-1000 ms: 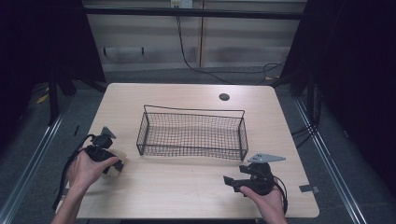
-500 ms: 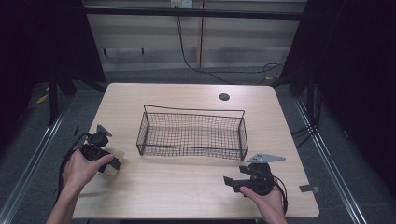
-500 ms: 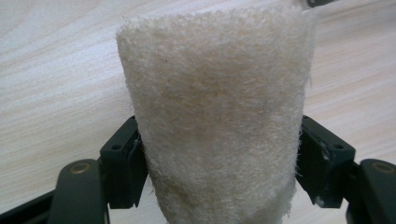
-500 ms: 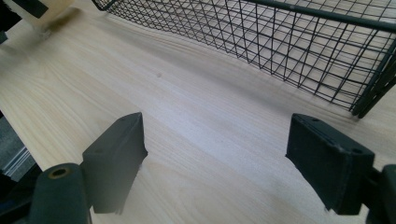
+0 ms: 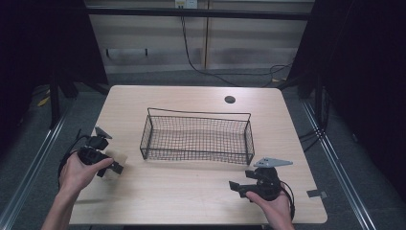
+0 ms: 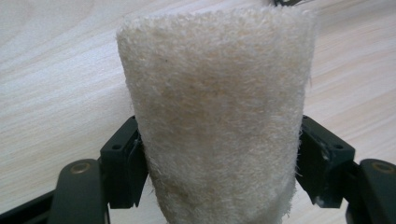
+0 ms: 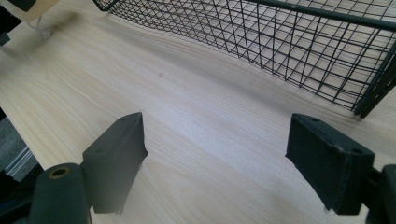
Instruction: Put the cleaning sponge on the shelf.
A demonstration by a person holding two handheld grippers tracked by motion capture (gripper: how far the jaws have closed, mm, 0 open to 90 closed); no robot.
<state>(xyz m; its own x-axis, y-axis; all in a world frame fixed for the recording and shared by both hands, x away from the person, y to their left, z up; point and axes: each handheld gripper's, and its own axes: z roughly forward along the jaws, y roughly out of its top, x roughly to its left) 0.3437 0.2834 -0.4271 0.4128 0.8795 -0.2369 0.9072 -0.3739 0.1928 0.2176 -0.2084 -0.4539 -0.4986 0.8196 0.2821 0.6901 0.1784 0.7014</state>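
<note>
A cream fuzzy cloth point(image 6: 215, 102) stands up between the two black jaws of my left gripper point(image 6: 219, 163), which is shut on it from both sides. In the high view this left gripper point(image 5: 113, 166) sits over the table's left edge with the pale cloth point(image 5: 118, 158) at its tip, just above the wood. My right gripper point(image 5: 235, 186) rests near the front right of the table, pointing left. Its jaws stand wide apart in the right gripper view point(image 7: 219, 154), with bare wood between them.
A black wire basket point(image 5: 196, 139) with nothing inside stands at the table's middle, its near corner point(image 7: 369, 102) just ahead of my right gripper. A round cable hole point(image 5: 230, 99) lies at the back. The light wooden table point(image 5: 182, 191) ends close behind both hands.
My left gripper has shifted a little to the left with the cloth still in it. The right gripper has stayed put.
</note>
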